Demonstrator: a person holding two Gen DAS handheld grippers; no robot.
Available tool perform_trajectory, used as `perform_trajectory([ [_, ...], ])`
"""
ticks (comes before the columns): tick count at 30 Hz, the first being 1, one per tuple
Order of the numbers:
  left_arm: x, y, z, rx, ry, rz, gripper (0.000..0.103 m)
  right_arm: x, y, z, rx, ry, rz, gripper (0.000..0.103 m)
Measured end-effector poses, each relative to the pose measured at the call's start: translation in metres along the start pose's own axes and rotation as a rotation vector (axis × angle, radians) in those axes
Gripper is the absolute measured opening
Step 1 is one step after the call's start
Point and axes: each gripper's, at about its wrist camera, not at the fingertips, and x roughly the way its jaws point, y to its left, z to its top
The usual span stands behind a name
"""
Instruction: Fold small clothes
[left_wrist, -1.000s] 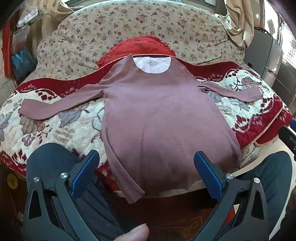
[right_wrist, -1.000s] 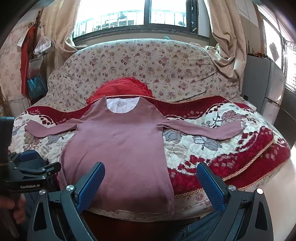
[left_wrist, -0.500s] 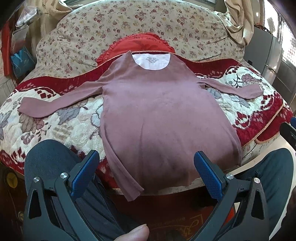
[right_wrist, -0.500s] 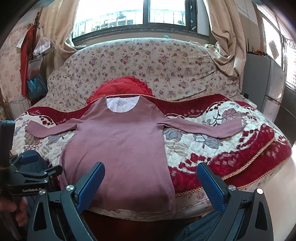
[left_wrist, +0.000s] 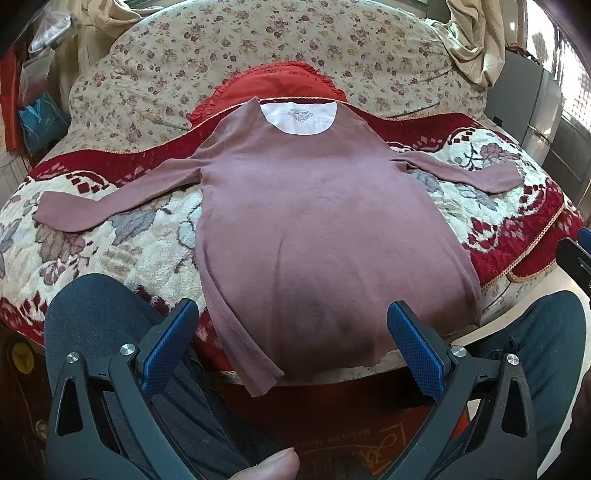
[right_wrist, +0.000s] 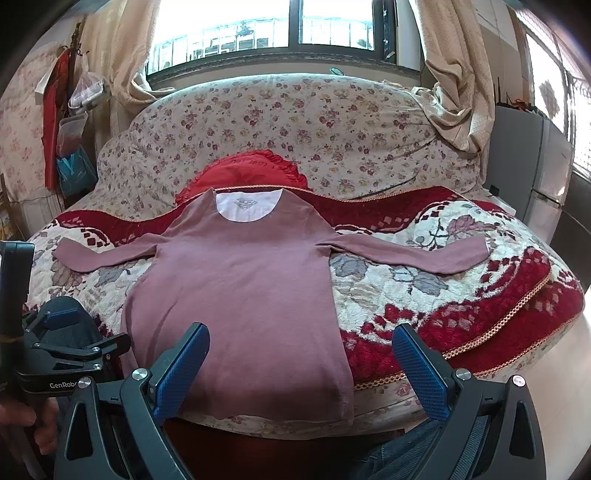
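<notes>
Garment (left_wrist: 317, 236) lies flat, long axis running straight away from both wide-open, empty hand-held grippers, left (left_wrist: 291, 347) centred nearest its hem, right (right_wrist: 301, 363) beside its right edge.

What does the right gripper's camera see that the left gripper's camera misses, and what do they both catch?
Only the right wrist view shows the window and the left gripper from the side, low at left. Only the left wrist view shows the person's knees and a thumb tip. Both show the mauve top spread flat, sleeves out, on the quilted cover, the red cushion behind its collar, and open jaws.
</notes>
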Motion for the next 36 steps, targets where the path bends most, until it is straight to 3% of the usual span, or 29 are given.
perform_trajectory([
  [36, -0.0022, -0.003, 0.0026, -0.004, 0.004, -0.004, 0.102, 0.0018, 0.0059, 0.0061, -0.019, 0.003, 0.011, 0.099],
])
